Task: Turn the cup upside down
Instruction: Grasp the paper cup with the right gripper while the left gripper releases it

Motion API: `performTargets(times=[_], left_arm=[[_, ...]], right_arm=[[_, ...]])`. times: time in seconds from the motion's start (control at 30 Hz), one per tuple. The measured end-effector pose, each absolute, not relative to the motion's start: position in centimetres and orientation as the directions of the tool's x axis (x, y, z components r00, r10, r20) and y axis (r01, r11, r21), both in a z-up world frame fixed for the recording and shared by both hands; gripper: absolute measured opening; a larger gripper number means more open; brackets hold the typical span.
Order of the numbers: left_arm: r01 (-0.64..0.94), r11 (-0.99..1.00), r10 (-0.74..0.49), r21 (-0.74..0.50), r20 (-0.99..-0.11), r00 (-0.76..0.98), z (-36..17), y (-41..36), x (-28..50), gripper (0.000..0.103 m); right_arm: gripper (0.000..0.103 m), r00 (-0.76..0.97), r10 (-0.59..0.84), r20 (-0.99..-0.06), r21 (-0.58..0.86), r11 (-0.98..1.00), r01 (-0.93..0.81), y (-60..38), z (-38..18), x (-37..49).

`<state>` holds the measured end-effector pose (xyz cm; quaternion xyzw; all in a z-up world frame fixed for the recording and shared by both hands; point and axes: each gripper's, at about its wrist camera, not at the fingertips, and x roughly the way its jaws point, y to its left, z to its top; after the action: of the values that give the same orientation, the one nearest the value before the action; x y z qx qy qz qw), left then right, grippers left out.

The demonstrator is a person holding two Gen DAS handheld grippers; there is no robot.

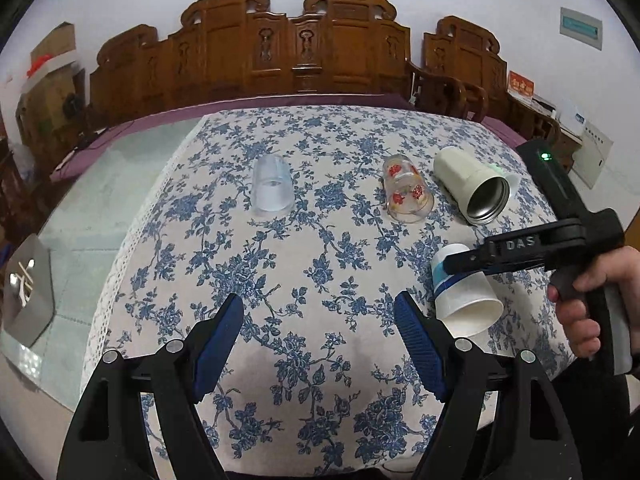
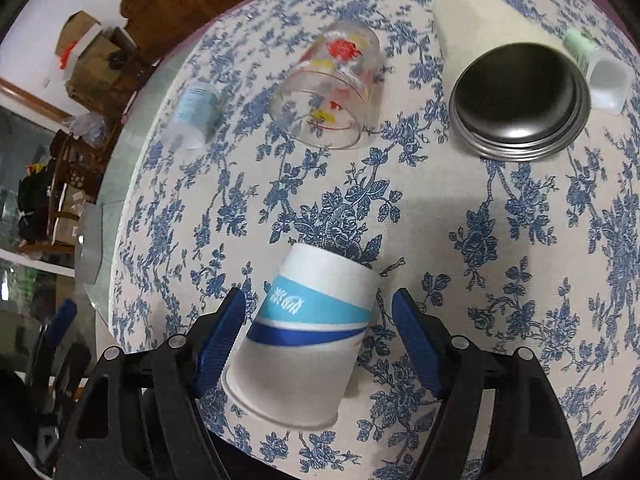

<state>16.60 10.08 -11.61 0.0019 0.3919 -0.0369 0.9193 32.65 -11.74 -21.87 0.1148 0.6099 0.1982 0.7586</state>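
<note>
White capitals "DAS" stand on the black arm of the right hand-held gripper (image 1: 460, 260) in the left wrist view, the rest of the word hidden by the joint. The paper cup (image 2: 308, 332) carries white lettering on its light blue band, too stylised to read. A red sign (image 1: 521, 86) by the wall and a blue-green plate (image 1: 581, 27) on the wall bear marks too small to make out.
</note>
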Motion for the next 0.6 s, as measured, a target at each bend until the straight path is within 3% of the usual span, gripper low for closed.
performTargets(times=[0.33, 0.6], left_arm=[[0.097, 0.995, -0.086, -0.025, -0.715, 0.693, -11.3, 9.4, 16.3, 0.074], [0.099, 0.995, -0.086, -0.024, -0.715, 0.694, -11.2, 9.3, 16.3, 0.074]], right_arm=[[0.057, 0.151, 0.45, -0.88, 0.437, 0.892, -0.117, -12.0, -22.5, 34.0], [0.056, 0.303, 0.456, -0.837, 0.414, 0.889, -0.194, -13.5, -20.4, 33.3]])
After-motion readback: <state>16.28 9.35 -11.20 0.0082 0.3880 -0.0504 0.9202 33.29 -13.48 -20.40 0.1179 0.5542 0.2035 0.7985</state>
